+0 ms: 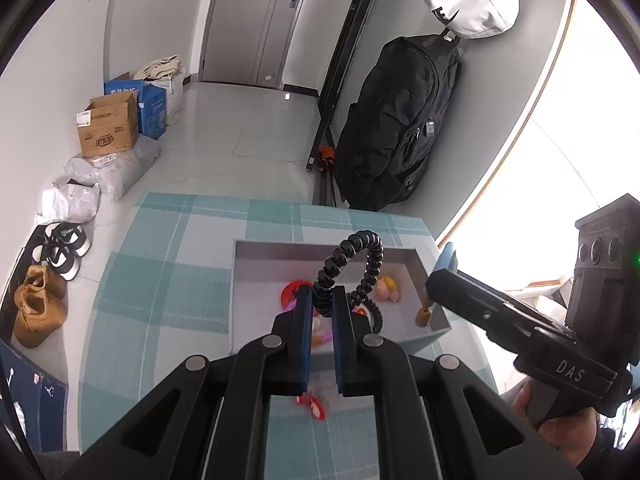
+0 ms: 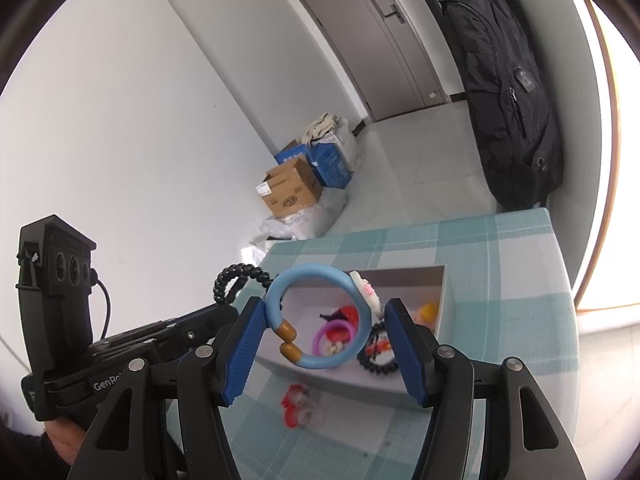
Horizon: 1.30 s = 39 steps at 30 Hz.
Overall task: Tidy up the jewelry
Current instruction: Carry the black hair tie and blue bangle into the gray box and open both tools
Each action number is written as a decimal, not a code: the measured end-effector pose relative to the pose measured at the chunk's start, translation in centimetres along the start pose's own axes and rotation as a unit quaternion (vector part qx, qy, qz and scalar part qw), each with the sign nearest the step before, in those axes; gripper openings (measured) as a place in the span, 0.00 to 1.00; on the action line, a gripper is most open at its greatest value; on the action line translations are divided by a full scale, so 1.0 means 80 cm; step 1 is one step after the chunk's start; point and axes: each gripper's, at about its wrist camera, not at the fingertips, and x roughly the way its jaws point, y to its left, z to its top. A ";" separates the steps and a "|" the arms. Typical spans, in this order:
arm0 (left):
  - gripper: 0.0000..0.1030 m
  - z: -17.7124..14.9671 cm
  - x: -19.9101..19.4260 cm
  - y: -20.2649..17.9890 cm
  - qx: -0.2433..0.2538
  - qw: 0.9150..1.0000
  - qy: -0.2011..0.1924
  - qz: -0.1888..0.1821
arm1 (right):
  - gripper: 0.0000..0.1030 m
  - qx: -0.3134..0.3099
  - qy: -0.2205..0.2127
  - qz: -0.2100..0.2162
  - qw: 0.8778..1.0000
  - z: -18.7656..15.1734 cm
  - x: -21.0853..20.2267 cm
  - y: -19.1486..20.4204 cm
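Left gripper (image 1: 320, 312) fingers clamp a black spiral hair tie (image 1: 352, 268), held above the grey box (image 1: 432, 320) on the checked tabletop (image 1: 168, 280). Right gripper (image 2: 324, 332) fingers grip a blue bangle (image 2: 320, 320) over the same box.

Your left tongs (image 1: 320, 312) and right tongs (image 2: 326, 332) are matte black with ribbed blue pads (image 2: 246, 350) and silver pivot screws (image 2: 204, 351) behind them. A three-lens camera block (image 2: 56, 266) with a black cable (image 2: 106, 306) sits behind the left tongs.
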 end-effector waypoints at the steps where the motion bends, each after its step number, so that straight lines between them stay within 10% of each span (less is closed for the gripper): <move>1: 0.05 0.001 0.003 0.000 0.002 1.000 0.001 -0.001 | 0.59 -0.001 0.001 0.000 1.000 0.001 0.003 -0.001; 31: 0.06 0.014 0.045 0.014 -0.039 0.998 0.046 -0.032 | 0.63 0.017 0.043 -0.026 0.999 0.019 0.041 -0.025; 39: 0.40 0.016 0.033 0.024 -0.068 0.997 0.028 -0.033 | 0.81 0.013 0.009 -0.031 0.999 0.023 0.022 -0.024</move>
